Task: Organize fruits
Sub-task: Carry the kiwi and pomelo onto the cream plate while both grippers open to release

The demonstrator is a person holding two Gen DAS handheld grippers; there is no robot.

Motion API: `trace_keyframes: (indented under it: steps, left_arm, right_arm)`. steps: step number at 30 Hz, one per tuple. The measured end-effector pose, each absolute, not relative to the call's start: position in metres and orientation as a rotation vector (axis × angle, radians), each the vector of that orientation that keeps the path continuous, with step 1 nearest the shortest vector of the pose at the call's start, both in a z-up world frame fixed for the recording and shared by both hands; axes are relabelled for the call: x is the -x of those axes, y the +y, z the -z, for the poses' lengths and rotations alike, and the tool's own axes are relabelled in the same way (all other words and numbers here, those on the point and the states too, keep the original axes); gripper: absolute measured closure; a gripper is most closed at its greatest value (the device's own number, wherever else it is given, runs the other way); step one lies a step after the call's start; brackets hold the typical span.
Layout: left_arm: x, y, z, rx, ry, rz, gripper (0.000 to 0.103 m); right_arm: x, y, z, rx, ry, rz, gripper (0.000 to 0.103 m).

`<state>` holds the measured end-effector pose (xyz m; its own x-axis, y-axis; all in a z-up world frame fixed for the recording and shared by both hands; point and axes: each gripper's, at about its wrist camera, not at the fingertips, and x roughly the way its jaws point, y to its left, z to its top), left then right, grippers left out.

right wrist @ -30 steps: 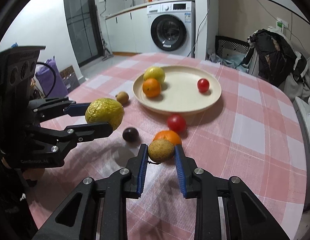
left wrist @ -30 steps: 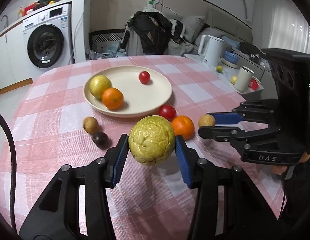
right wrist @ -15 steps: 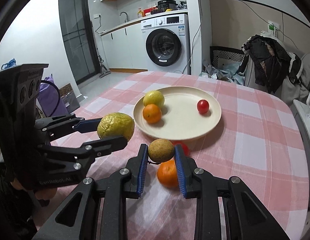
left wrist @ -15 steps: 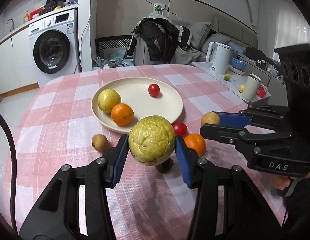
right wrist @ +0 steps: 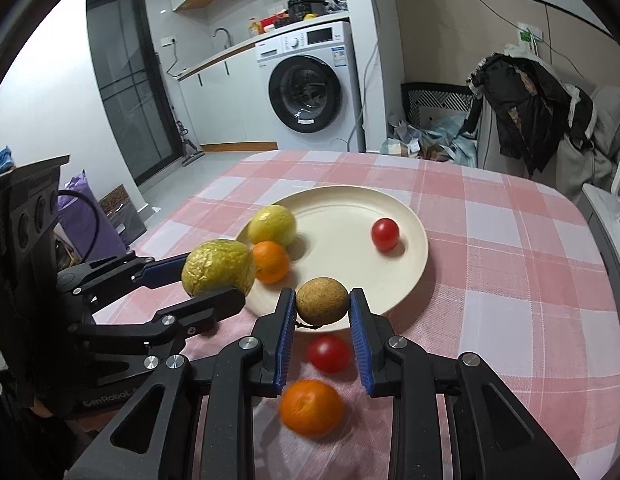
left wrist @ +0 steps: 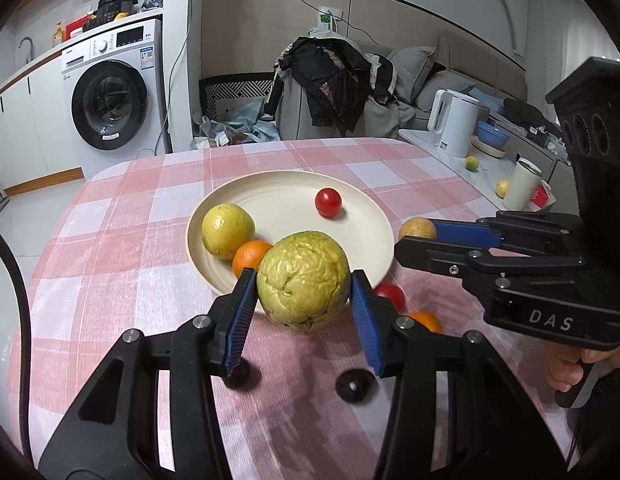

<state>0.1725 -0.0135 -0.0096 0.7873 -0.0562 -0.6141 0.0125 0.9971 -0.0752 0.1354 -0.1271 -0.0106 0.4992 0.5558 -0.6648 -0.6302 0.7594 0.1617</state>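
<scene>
Pink-checked worktop (left wrist: 110,264) close below both tools, with loose fruit scattered across it. Nearest, in the left wrist view: left hand-held gripper (left wrist: 304,294) clamped on a big wrinkled yellow-green fruit (left wrist: 303,276), held in the air over the near rim of the cream plate (left wrist: 286,200). Just beneath, two small dark fruits (left wrist: 354,385) on the cloth. Alongside, right hand-held gripper (right wrist: 321,312) closed on a small brown fruit (right wrist: 321,300), likewise over the near rim, with a red tomato (right wrist: 329,353) and an orange (right wrist: 311,407) lying under its fingers. Probably a double release onto the plate next. Trouble first from crowding: a smooth yellow fruit (left wrist: 227,231) and a second orange (left wrist: 250,256) touching each other on the plate's left side, right by where the wrinkled fruit hangs. Let go from this height, could strike that orange and send either one rolling over the shallow rim. Round all of it, so no settling without a low, gentle release. Could also knock tool against tool, being so close side by side, and jar a grip loose. Further in, a second tomato (left wrist: 328,202) alone on the bare plate, free to roll at any nudge. Beyond, washing machine (left wrist: 110,108) and a chair heaped with clothes (left wrist: 333,76), well apart and no hazard.
</scene>
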Motion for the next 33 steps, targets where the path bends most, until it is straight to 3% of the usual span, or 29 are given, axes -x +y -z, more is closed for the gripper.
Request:
trace_keyframes:
  steps: [25, 28, 33]
  left_arm:
    - [-0.225, -0.015, 0.037, 0.036, 0.713, 0.033, 0.059]
    - [-0.224, -0.015, 0.037, 0.036, 0.717, 0.036, 0.059]
    - [-0.215, -0.016, 0.026, 0.031, 0.675, 0.037, 0.059]
  right_arm:
    - [-0.177, -0.111, 0.047, 0.129, 0.826, -0.615, 0.075]
    - [-0.175, -0.111, 0.043, 0.137, 0.821, -0.617, 0.07]
    - [-0.17, -0.121, 0.034, 0.121, 0.777, -0.619, 0.053]
